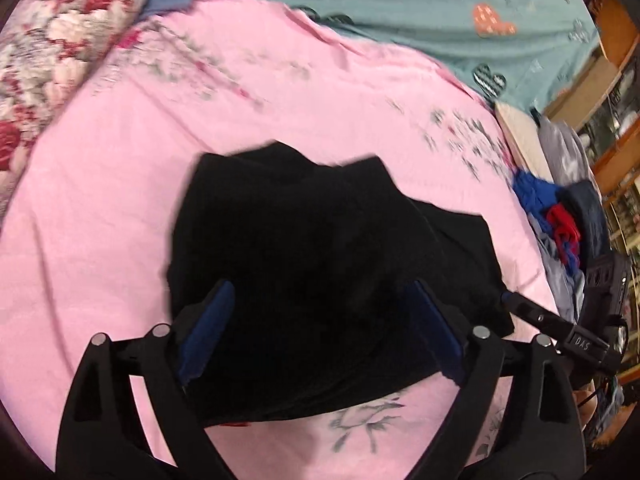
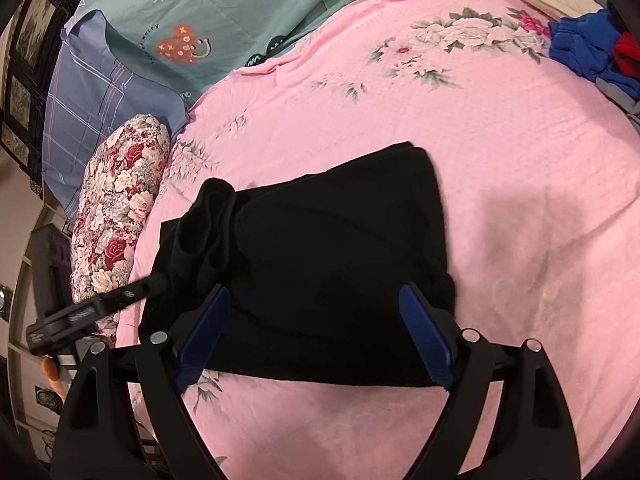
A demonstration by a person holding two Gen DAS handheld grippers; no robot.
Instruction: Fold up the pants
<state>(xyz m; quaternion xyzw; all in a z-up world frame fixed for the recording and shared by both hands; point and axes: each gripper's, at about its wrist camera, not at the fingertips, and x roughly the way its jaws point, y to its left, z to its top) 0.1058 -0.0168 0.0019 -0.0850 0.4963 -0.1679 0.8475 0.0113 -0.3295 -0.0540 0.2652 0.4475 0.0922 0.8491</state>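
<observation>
Left tongs [image 1: 320, 328] stand wide and released, hovering over the near edge of the black pants [image 1: 320, 264] with no cloth pinched between the blue pads [image 1: 208, 328]. Right tongs [image 2: 316, 332] are likewise spread and empty, poised above the same garment from the other side. The pants lie folded into a compact bundle in the middle of the pink floral bedsheet [image 2: 500, 168]; one end is bunched into a rumpled roll [image 2: 212, 220] rather than lying flat. In my judgement the step in hand is tidying or completing the last fold: each pair of tongs should take a corner at the same edge, lift only enough to clear the sheet, and lay the layer down square so the bunched end is smoothed rather than trapped. The bed is soft, so pressing down will drag the sheet. Beside it lie a floral pillow [image 2: 120, 208], a teal quilt [image 2: 224, 12] and a heap of blue and red clothes [image 2: 592, 52]; wooden shelving [image 1: 616, 92] stands beyond.
</observation>
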